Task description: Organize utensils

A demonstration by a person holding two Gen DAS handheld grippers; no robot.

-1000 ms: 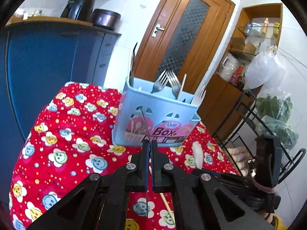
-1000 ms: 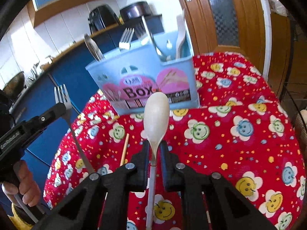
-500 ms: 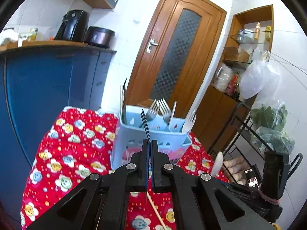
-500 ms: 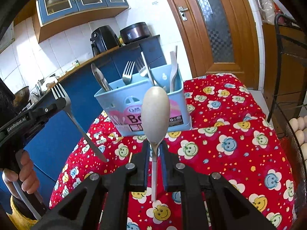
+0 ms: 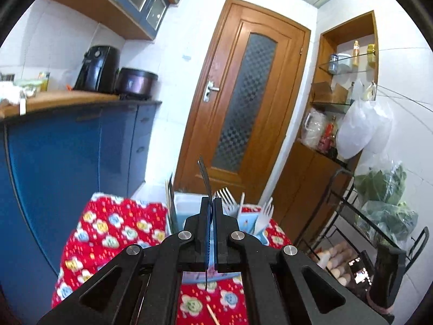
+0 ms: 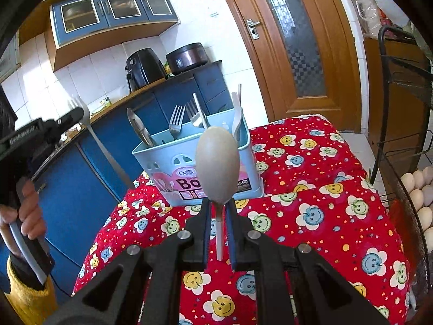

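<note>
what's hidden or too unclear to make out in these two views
- Left wrist view: the left claw covers most of the light blue plastic utensil box; its compartments cannot be told.
- Left wrist view: the thin metal fork shows edge-on; its tines cannot be counted.
- Right wrist view: the pale wooden spoon in the right claw hides part of the box label.
- Right wrist view: the eggs are cut by the right edge.

I was working in a home kitchen: blue base cabinets (image 5: 81,149) carried a wooden counter (image 5: 67,100) holding a black air fryer (image 5: 98,67) and a dark rice cooker (image 5: 136,81), glass-fronted blue wall cupboards (image 6: 111,10) hung over white tiles, and a black wire rack (image 6: 406,108) held eggs (image 6: 418,187).
</note>
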